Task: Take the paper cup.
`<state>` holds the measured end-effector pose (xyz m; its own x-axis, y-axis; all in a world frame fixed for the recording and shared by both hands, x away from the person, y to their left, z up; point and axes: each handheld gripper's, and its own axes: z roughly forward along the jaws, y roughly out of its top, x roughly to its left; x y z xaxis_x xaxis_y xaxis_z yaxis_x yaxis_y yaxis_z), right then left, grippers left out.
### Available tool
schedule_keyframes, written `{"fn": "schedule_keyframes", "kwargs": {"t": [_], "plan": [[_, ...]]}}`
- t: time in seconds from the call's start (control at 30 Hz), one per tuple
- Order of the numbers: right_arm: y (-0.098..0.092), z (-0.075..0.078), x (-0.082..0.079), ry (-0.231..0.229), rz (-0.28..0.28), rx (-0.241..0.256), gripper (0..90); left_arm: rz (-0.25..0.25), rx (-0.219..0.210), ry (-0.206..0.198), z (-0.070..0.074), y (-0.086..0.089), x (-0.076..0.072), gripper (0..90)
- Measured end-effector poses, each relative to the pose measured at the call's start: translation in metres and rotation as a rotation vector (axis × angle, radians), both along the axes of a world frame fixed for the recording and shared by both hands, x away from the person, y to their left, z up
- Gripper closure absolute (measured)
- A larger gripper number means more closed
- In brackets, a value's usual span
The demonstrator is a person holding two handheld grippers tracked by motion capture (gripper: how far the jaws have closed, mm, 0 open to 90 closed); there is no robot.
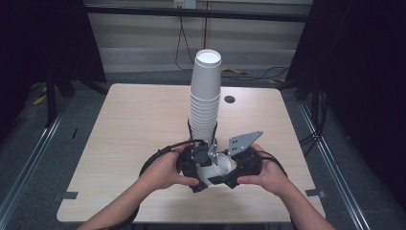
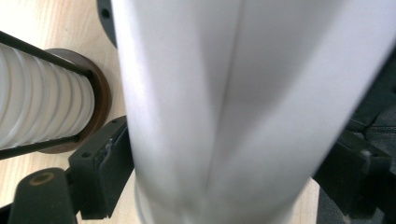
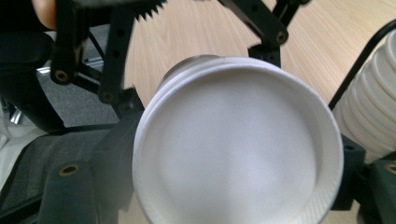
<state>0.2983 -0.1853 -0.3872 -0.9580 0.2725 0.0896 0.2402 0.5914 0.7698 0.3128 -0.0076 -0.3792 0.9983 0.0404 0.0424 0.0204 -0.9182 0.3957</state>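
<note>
Tongs of both hands pinch one white paper cup point(image 1: 219, 167) lying sideways just before the cup stack point(image 1: 206, 96).

My left gripper's point(image 1: 205, 165) camera sits so close to the white cup point(image 2: 233, 112) that its wall blurs and runs off top and bottom, hiding my jaw tips, while the cup stack point(image 2: 37, 109) is cut by the left edge.

The tall cup stack point(image 1: 206, 98) stands just beyond both grippers, blocking the way forward; bare table point(image 1: 134, 120) lies open left and right.
</note>
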Motion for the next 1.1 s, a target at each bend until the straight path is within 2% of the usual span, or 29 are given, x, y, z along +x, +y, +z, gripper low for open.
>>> {"fn": "schedule_keyframes", "kwargs": {"t": [0.07, 0.1, 0.13, 0.17, 0.2, 0.23, 0.3, 0.43, 0.63, 0.77, 0.83, 0.87, 0.97, 1.03, 1.1], "plan": [[0.000, -0.001, 0.000, 0.004, 0.001, -0.002, 22.9, -0.002, 0.000, -0.001, 0.002, 0.001, 0.000, 14.7], [0.000, -0.001, 0.000, 0.000, -0.003, -0.012, 22.9, 0.012, -0.010, 0.020, 0.003, 0.002, 0.001, 15.2], [0.000, -0.001, 0.000, 0.000, -0.003, -0.012, 22.9, 0.012, -0.010, 0.020, 0.003, 0.002, 0.001, 15.9], [0.000, -0.002, 0.001, 0.005, -0.002, -0.019, 22.9, 0.025, -0.029, 0.021, 0.005, 0.004, 0.002, 15.9], [0.000, -0.005, 0.001, -0.012, -0.010, -0.059, 22.9, 0.023, -0.057, 0.024, 0.009, 0.007, 0.003, 19.5], [-0.001, -0.006, 0.001, -0.004, -0.009, -0.055, 22.8, 0.032, -0.080, 0.033, 0.011, 0.009, 0.004, 19.2], [-0.003, -0.009, 0.001, -0.001, -0.018, -0.051, 22.8, 0.040, -0.096, 0.032, 0.014, 0.013, 0.005, 18.4], [-0.006, -0.009, 0.002, -0.002, -0.024, -0.047, 22.8, 0.052, -0.098, 0.038, 0.015, 0.016, 0.005, 18.3], [-0.013, -0.007, 0.002, -0.001, -0.054, -0.052, 22.7, 0.065, -0.118, 0.052, 0.011, 0.023, 0.007, 18.5], [-0.023, -0.007, 0.003, 0.004, -0.090, -0.053, 22.7, 0.106, -0.156, 0.070, 0.004, 0.029, 0.007, 18.4], [-0.025, -0.007, 0.003, 0.002, -0.098, -0.055, 22.7, 0.111, -0.162, 0.079, 0.003, 0.031, 0.007, 18.3], [-0.032, -0.006, 0.003, 0.009, -0.116, -0.034, 22.7, 0.108, -0.162, 0.082, 0.002, 0.032, 0.008, 18.3], [-0.036, -0.005, 0.004, 0.006, -0.133, -0.020, 22.7, 0.115, -0.167, 0.088, -0.004, 0.035, 0.009, 18.3], [-0.041, -0.003, 0.004, 0.017, -0.149, -0.001, 22.7, 0.128, -0.174, 0.096, -0.008, 0.037, 0.010, 18.3], [-0.044, -0.003, 0.004, 0.017, -0.161, -0.001, 22.8, 0.151, -0.189, 0.106, -0.012, 0.039, 0.010, 18.4]]}}
